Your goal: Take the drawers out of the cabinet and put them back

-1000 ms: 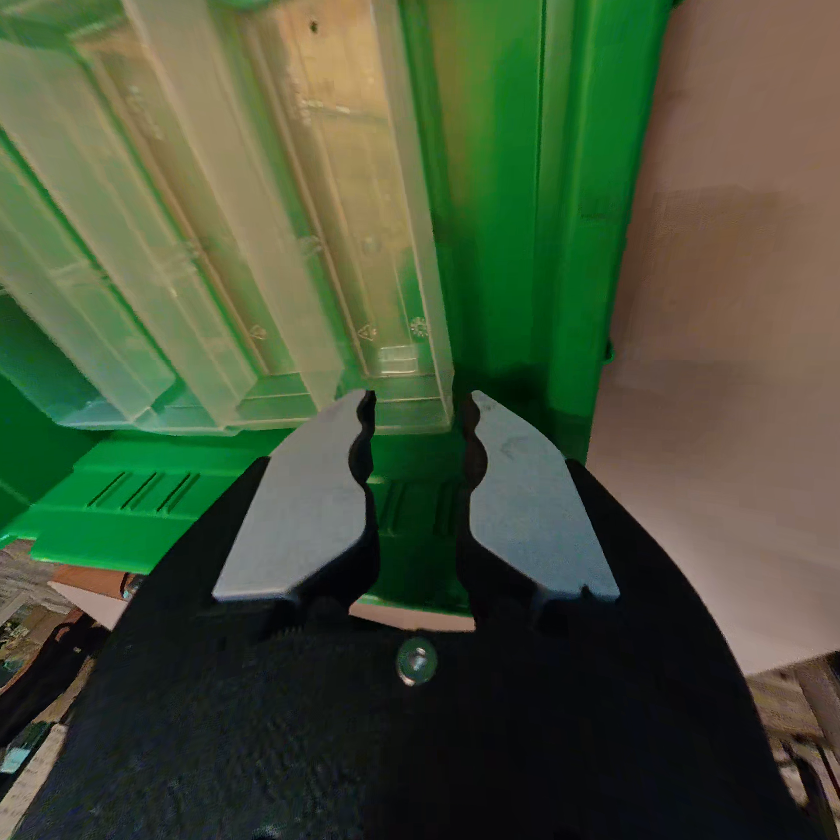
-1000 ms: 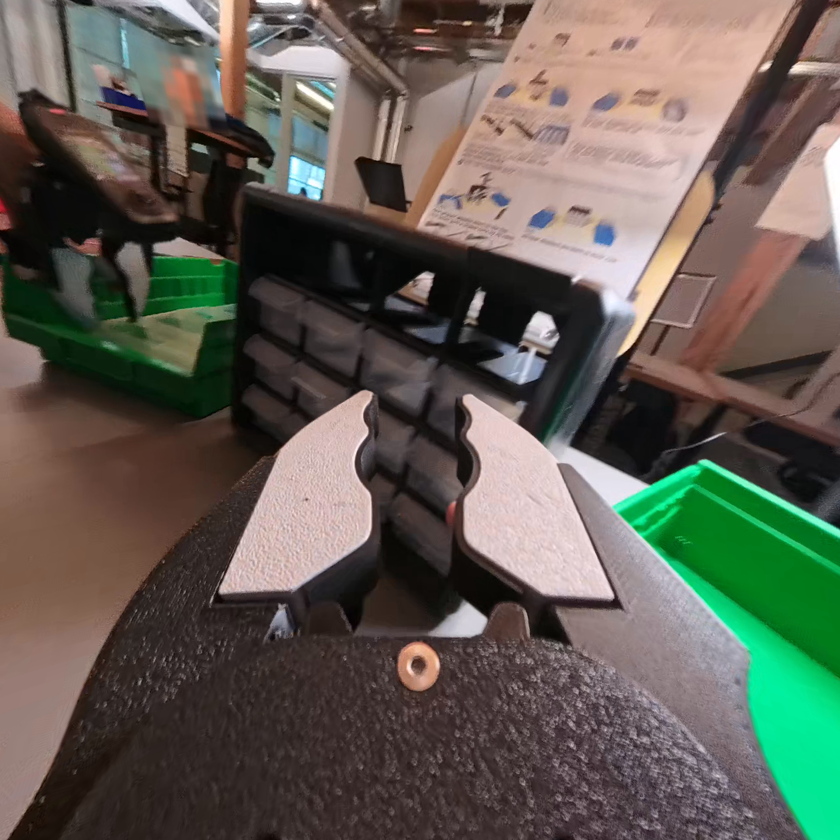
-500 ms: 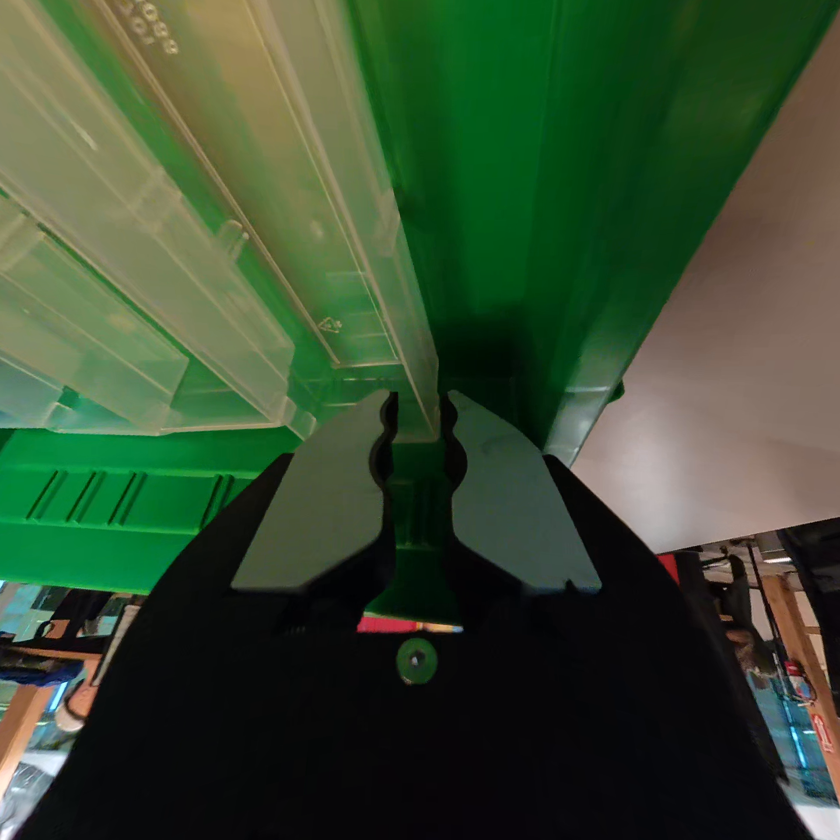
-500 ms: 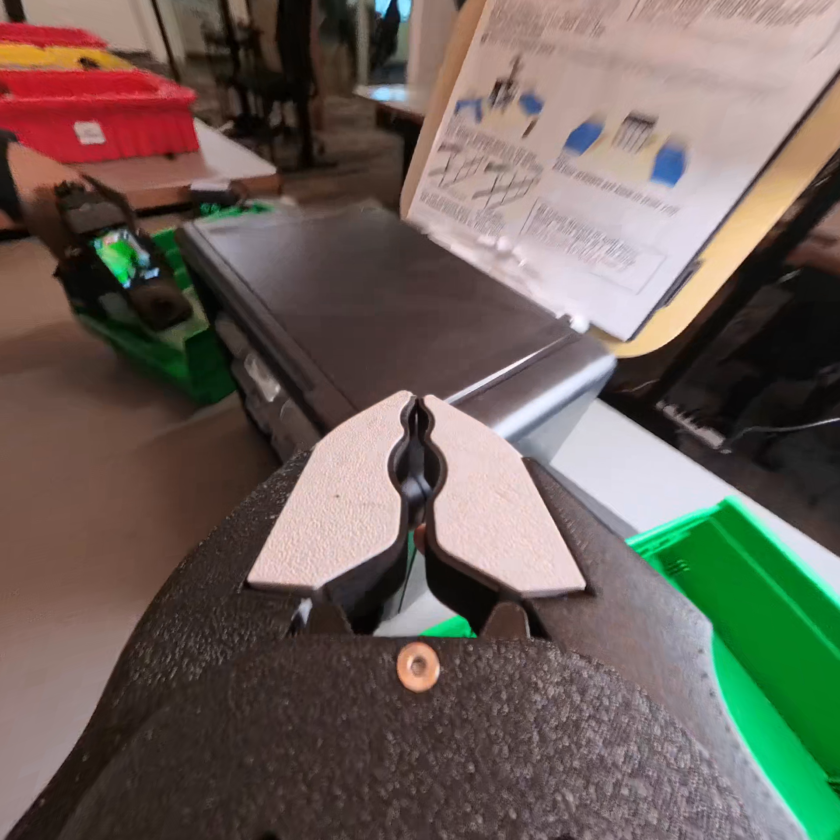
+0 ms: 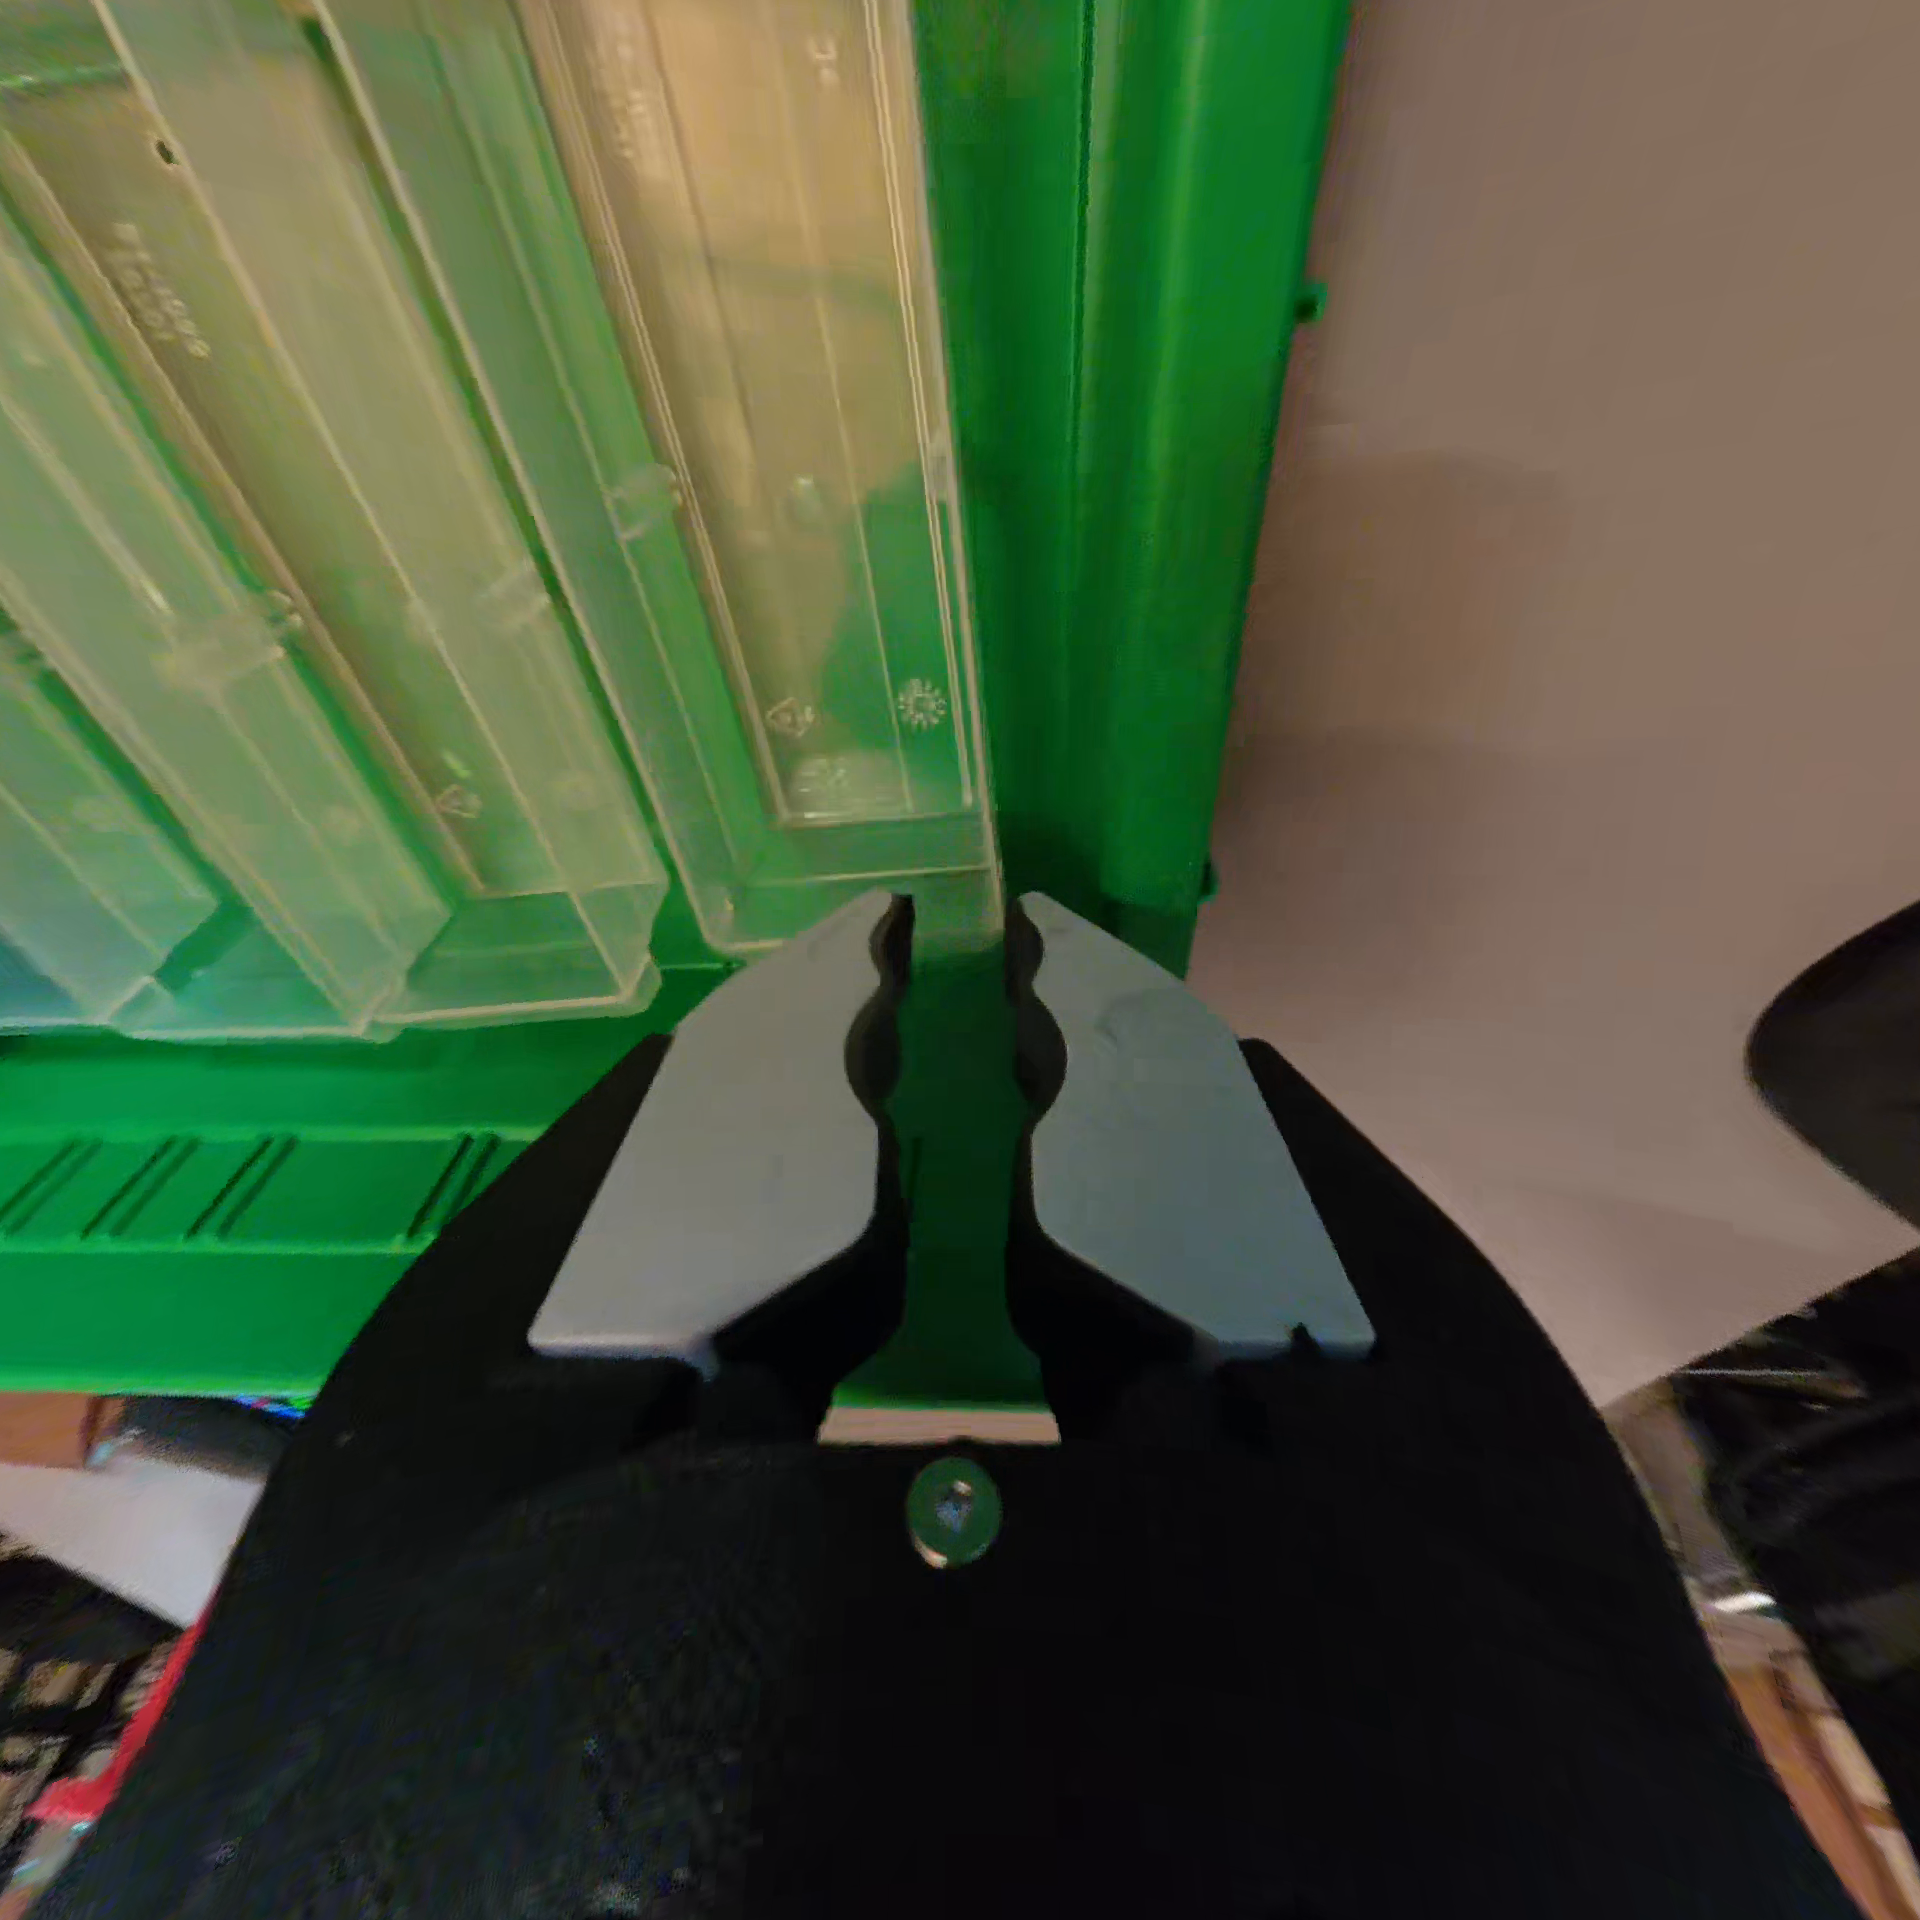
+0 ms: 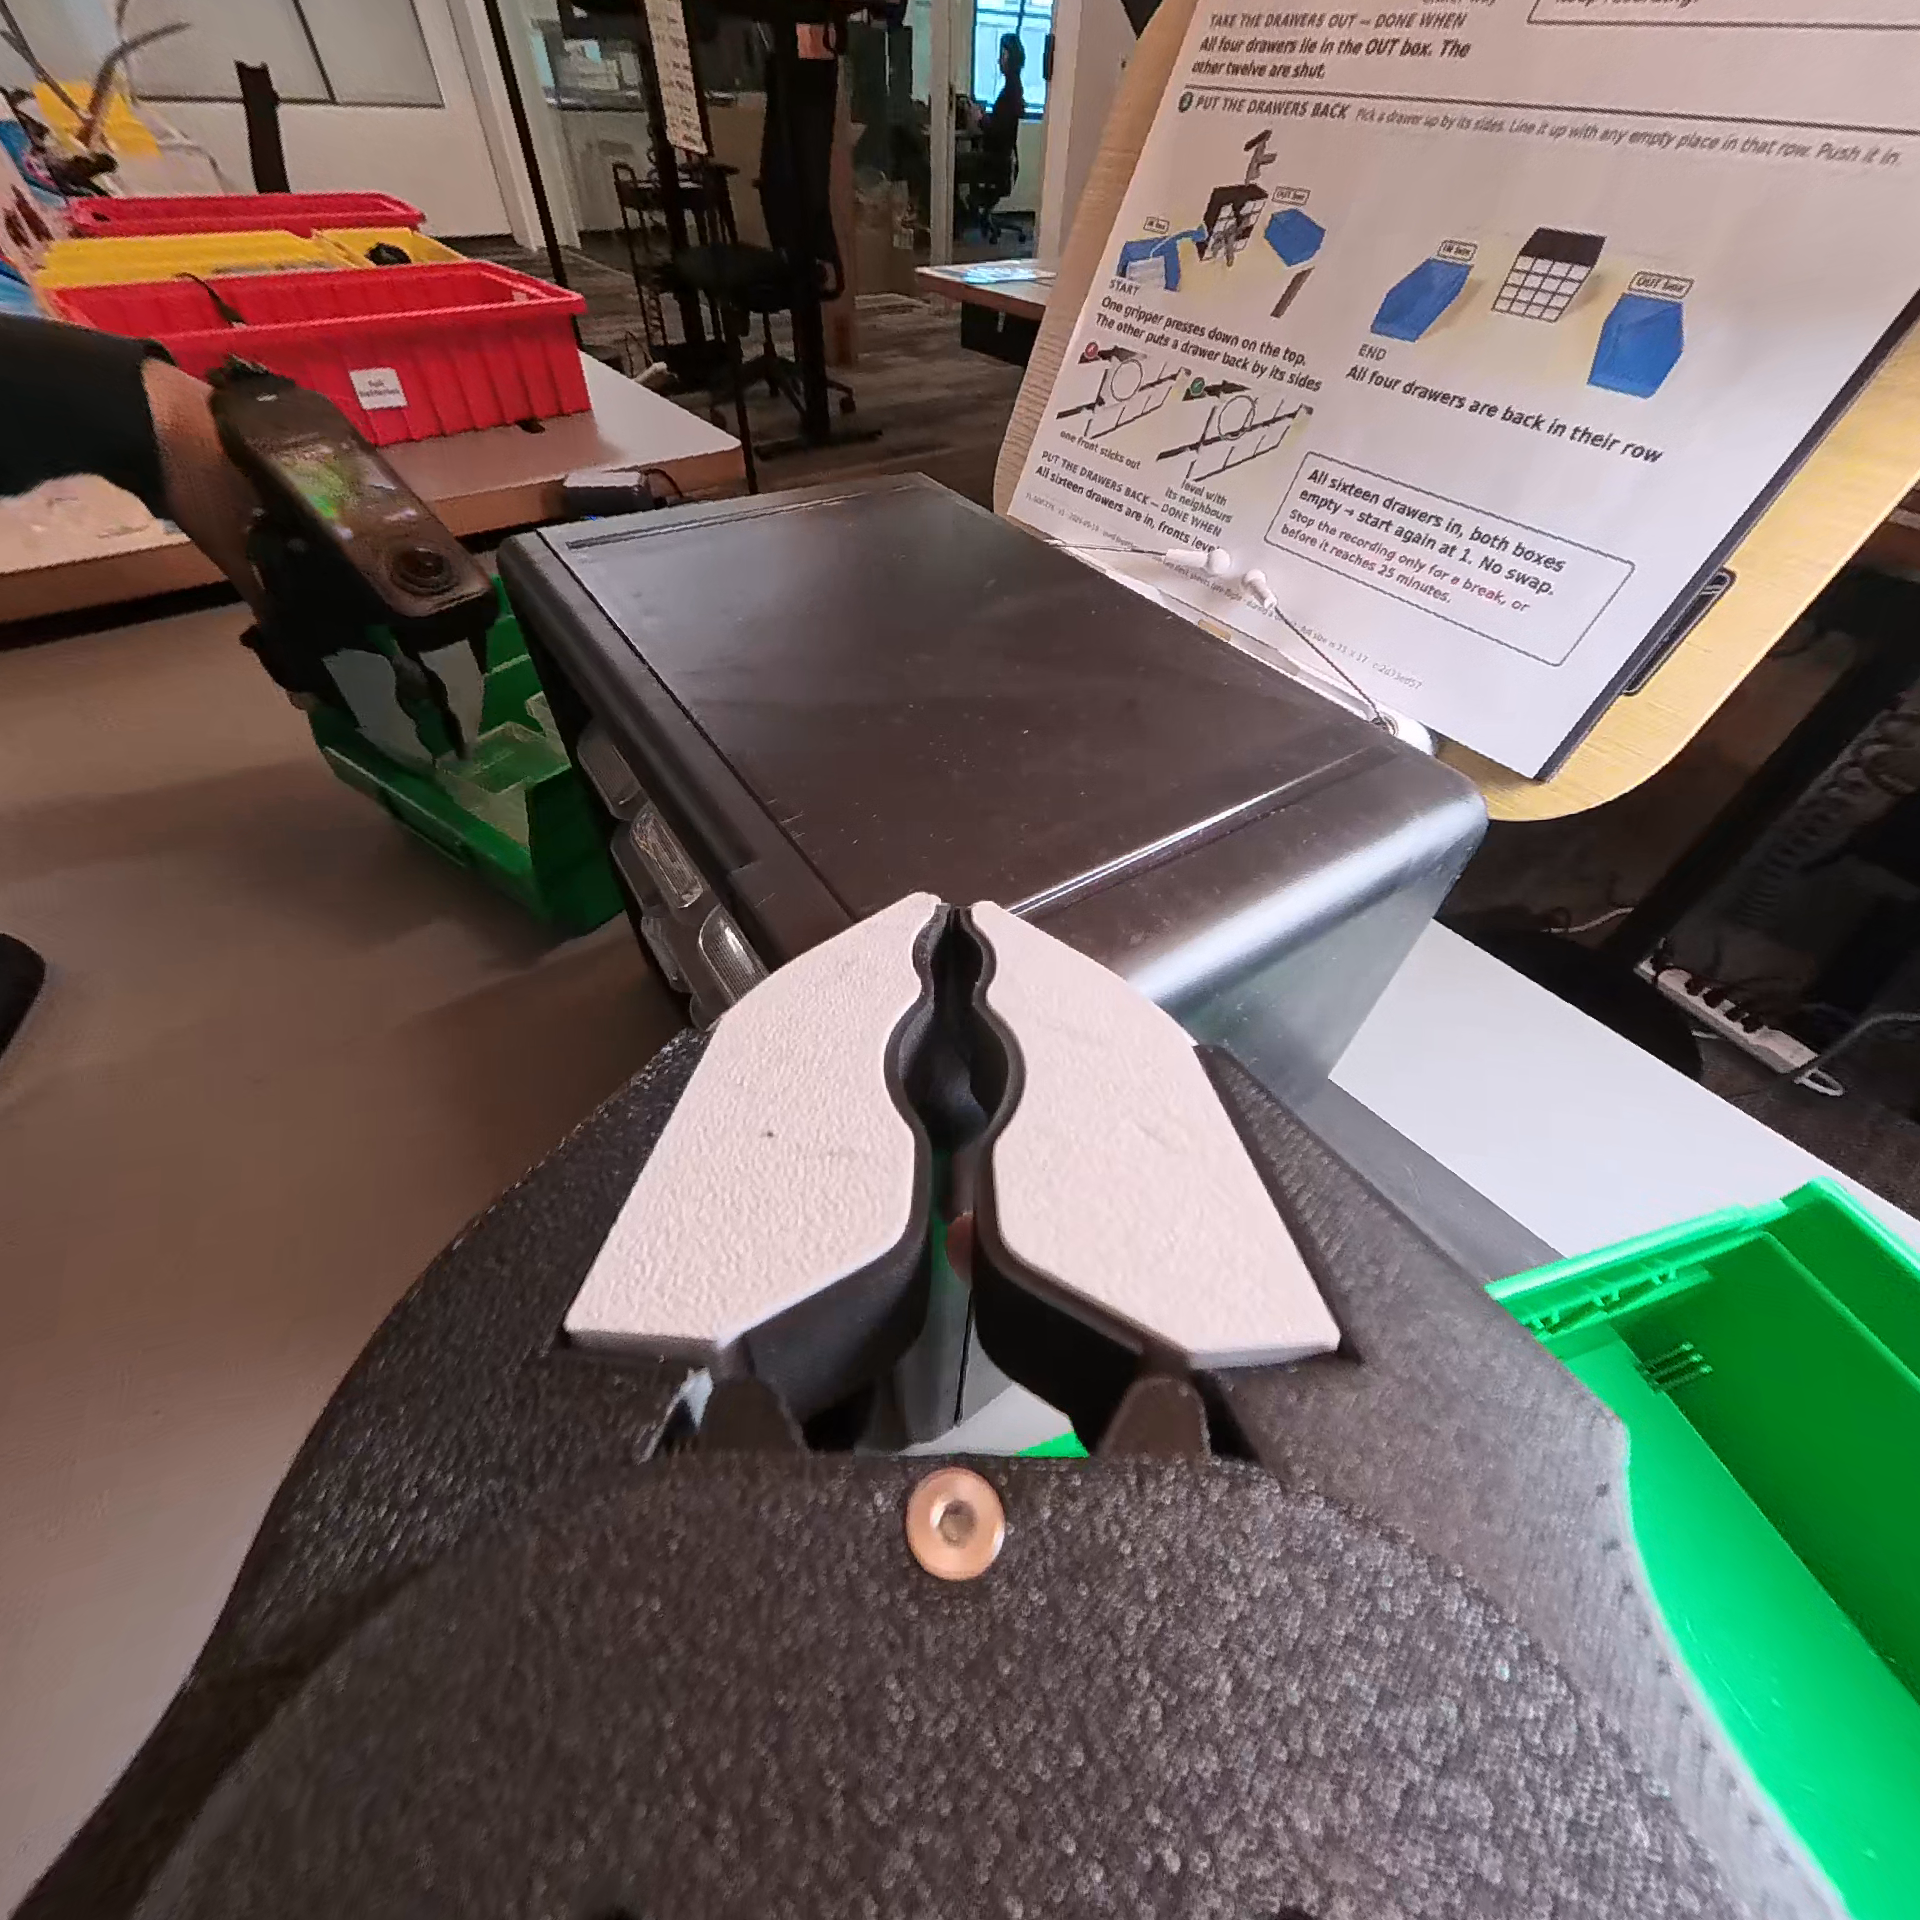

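Several clear plastic drawers (image 5: 436, 582) lie side by side in a green bin (image 5: 1101, 499). My left gripper (image 5: 956, 920) is closed to a narrow gap on the near end of the rightmost clear drawer (image 5: 821, 468). In the right wrist view the left gripper (image 6: 436, 717) reaches down into that green bin (image 6: 499, 831), just left of the black cabinet (image 6: 935, 675). Some drawer fronts (image 6: 665, 873) show on the cabinet's left face. My right gripper (image 6: 954, 920) is shut and empty, at the near right corner of the cabinet's top; whether it touches is unclear.
A second green bin (image 6: 1745, 1434) stands at the right, next to the cabinet. An instruction board (image 6: 1507, 343) leans behind it. Red bins (image 6: 395, 343) and a yellow bin (image 6: 177, 255) sit on a far table. A dark object (image 5: 1849, 1049) lies on the brown table (image 5: 1558, 520).
My left gripper has closed from wide open onto the end of the rightmost drawer. My right gripper has shut and risen from facing the cabinet's front to its top.
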The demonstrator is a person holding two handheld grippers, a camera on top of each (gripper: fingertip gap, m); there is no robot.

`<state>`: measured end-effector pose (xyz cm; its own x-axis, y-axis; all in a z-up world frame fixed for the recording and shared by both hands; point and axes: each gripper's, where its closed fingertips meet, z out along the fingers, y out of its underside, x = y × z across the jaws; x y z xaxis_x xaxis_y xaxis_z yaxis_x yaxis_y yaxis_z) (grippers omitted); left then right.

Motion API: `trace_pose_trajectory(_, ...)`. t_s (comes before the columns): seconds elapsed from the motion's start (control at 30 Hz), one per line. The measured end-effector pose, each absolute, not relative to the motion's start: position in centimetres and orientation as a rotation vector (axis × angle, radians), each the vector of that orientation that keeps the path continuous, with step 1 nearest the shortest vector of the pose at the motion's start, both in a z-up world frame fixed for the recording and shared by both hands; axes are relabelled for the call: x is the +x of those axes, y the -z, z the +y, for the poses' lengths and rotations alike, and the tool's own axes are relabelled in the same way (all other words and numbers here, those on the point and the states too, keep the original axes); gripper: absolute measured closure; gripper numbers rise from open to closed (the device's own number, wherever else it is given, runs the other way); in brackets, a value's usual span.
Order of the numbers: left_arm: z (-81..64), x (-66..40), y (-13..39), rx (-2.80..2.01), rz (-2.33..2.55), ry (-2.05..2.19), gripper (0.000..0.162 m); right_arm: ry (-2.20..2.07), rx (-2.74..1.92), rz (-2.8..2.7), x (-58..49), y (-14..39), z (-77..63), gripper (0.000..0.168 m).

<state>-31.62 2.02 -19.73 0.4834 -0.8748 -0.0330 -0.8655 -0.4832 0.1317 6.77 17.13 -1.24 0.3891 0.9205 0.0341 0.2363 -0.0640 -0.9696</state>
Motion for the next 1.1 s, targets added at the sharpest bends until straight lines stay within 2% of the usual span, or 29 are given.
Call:
trace_pose_trajectory(0.03,2.2,-31.9,19.6,2.609,-1.584,0.176,0.144,-0.787,-1.560,-1.063,6.8,1.2,17.1,0.168)
trace_pose_trajectory(0.23,4.3,-34.6,18.3,2.372,-1.916,0.524,0.133,-0.802,-1.556,-1.054,6.8,1.2,17.1,0.168)
trace_pose_trajectory(0.47,4.9,-35.4,19.7,1.860,-2.240,0.716,0.123,-0.803,-1.552,-1.052,6.7,1.2,17.1,0.167)
trace_pose_trajectory(1.1,4.0,-33.8,20.2,1.683,-2.511,0.691,0.134,-0.828,-1.540,-1.057,6.7,1.3,17.1,0.166)
